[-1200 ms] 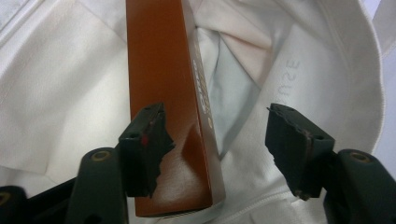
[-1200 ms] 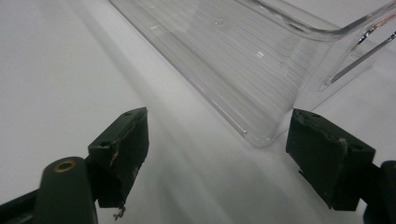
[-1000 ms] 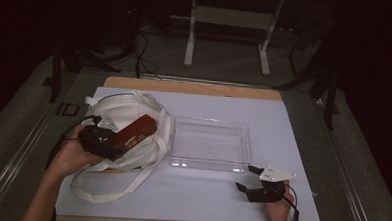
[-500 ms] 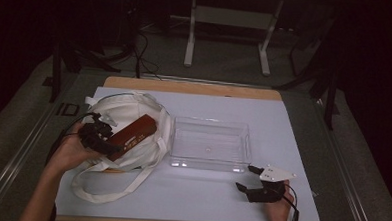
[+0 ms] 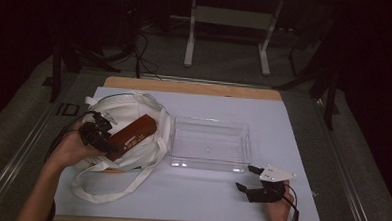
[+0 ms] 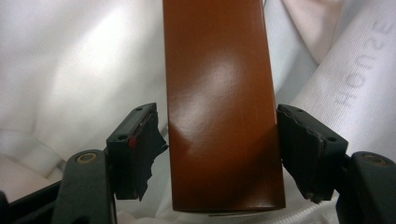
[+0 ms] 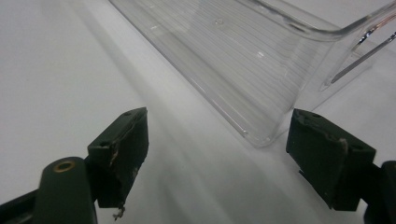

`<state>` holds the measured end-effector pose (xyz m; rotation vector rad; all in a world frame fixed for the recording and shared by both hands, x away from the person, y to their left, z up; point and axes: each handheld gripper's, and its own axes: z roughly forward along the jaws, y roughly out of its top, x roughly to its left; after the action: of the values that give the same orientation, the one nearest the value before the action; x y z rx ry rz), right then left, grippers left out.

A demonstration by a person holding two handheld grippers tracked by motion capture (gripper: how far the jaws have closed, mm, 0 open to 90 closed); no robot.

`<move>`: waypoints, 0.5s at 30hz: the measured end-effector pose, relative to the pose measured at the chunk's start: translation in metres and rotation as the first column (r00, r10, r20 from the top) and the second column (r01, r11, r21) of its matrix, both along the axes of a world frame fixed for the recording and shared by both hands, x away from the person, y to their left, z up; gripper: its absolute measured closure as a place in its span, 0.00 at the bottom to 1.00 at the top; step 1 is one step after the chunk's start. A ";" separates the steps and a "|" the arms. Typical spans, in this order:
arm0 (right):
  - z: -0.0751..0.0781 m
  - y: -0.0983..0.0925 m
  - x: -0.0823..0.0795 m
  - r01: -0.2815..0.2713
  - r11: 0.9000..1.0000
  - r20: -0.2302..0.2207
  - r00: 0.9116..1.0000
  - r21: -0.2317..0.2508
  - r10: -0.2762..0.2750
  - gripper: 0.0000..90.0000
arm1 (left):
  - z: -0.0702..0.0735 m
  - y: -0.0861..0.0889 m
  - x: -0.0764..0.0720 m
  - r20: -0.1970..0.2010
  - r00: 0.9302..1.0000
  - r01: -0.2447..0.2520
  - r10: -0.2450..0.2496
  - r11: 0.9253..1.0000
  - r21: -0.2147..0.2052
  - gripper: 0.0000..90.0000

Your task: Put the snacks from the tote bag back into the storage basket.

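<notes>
While the brown box [image 5: 133,136] lies on the white tote bag [image 5: 129,112] at the counter's [image 5: 293,140] left, its long axis runs diagonally, far end pointing up-right toward the clear tray [image 5: 209,163]. The left gripper [image 6: 219,154] straddles its near end, jaws just opening, a gap showing beside the left pad. The right gripper [image 7: 217,154] rests spread apart, holding nothing, near the tray's corner.

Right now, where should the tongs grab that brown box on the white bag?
Grab the brown box across its two long sides near its near end, coming in along its length. It is long and narrow with flat sides, and the left tongs already straddle it there, on the white bag.
</notes>
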<state>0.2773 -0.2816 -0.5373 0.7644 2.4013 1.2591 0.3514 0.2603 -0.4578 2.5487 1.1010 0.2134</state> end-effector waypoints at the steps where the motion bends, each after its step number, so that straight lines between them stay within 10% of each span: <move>1: 0.000 0.000 0.000 0.000 1.000 0.000 1.000 0.000 0.000 0.23 | -0.001 0.000 0.001 -0.010 1.000 -0.002 0.002 1.000 0.002 0.36; 15: 0.000 0.000 0.000 0.000 1.000 0.000 1.000 -0.002 0.000 0.23 | -0.018 -0.008 0.013 -0.141 0.990 0.025 -0.018 0.999 0.048 0.41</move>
<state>0.2772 -0.2815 -0.5373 0.7635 2.4018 1.2571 0.3646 0.2527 -0.4760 2.6533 1.1307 0.0569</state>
